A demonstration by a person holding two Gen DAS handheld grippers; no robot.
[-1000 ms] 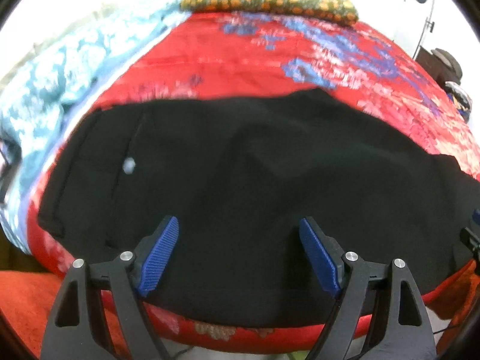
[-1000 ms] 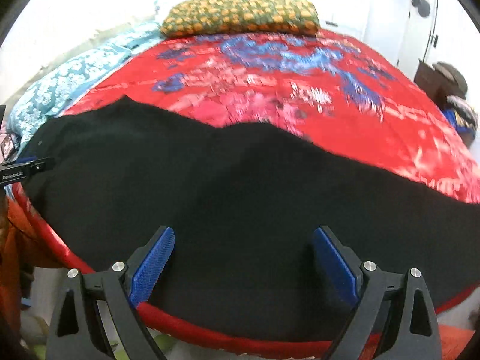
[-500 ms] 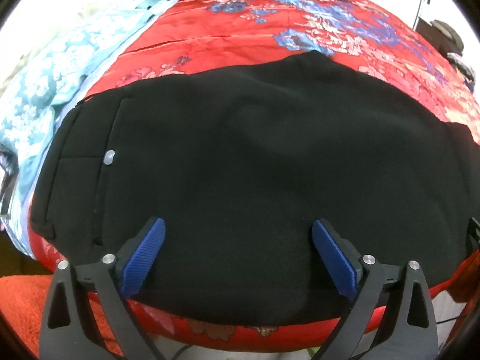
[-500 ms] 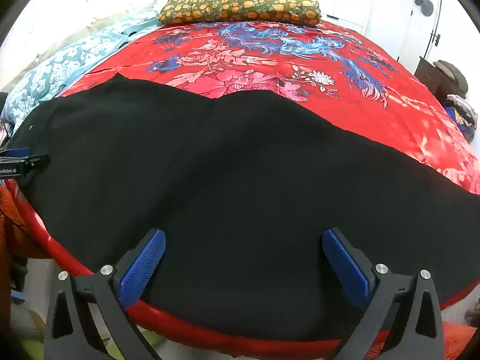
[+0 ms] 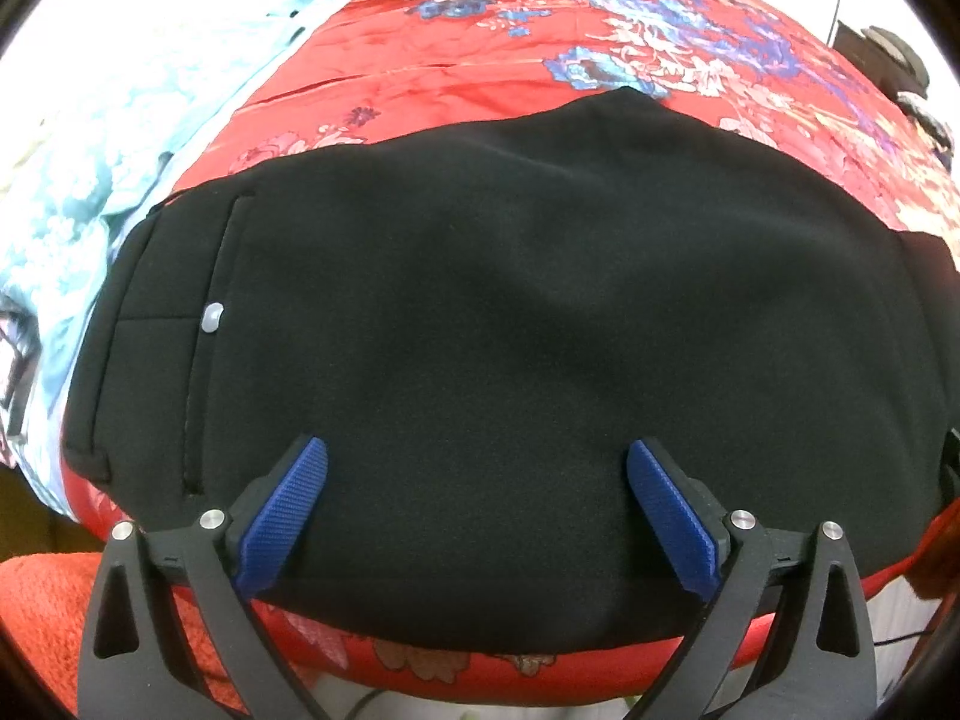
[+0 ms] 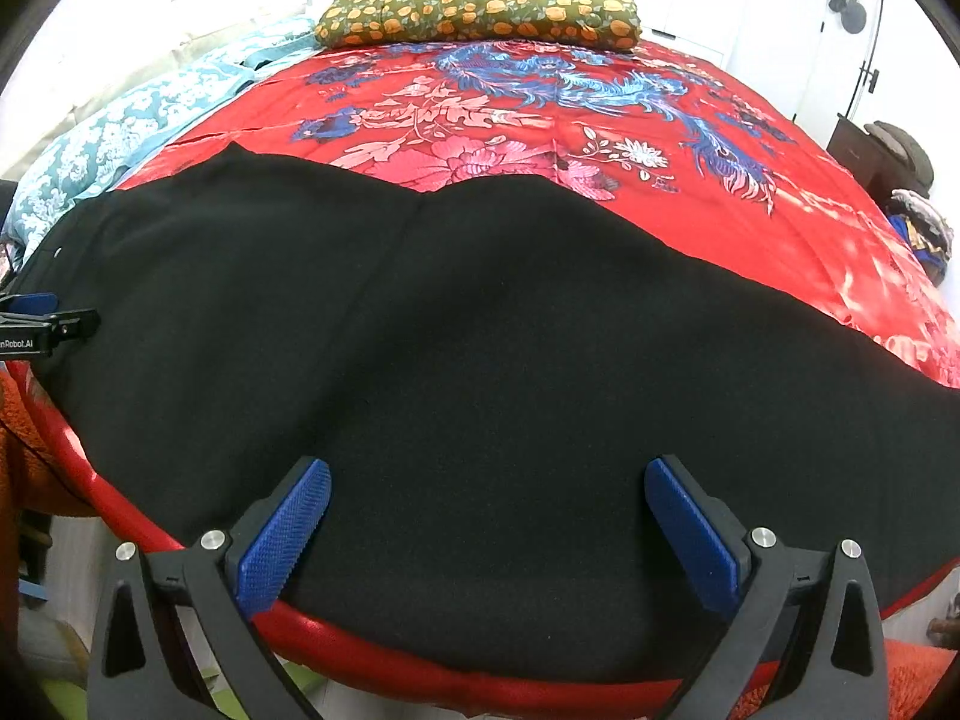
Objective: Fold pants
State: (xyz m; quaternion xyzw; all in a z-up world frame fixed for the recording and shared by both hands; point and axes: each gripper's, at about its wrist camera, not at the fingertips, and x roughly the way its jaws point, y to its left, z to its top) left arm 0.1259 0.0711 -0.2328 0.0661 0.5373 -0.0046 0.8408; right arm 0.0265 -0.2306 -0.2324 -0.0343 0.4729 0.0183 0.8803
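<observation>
Nearest, left gripper (image 5: 477, 462): jaws spread wide, freshly opened over the last moment, nothing pinched, only black cloth below and between the blue pads (image 5: 282, 531). Right gripper (image 6: 487, 480): likewise wide apart, nothing held, hovering over the near hem. Both angled steeply down at the bed edge, tips above the fabric; contact with it cannot be told.

Black pants (image 6: 492, 360): laid flat across the near side of the red floral bedspread (image 6: 540, 120), long axis running left to right, waistband end with pocket seam and a small pale button (image 5: 212, 317) to the left, legs trailing off to the right.

Step in hand, judged: taking hold of the near edge for the next fold. To do it well:
- Lower each gripper onto the near hem, one pad under the edge and one over, not onto the bedspread beneath.
- Catch every layer of cloth, not just the top one.
- Keep both grips level with each other, so the fold line stays straight.
- Lift only enough to clear, then carry evenly.

Farther off: patterned pillow (image 6: 480, 3) at the head of the bed, blue-and-white bedding (image 5: 90, 192) along the left side.
</observation>
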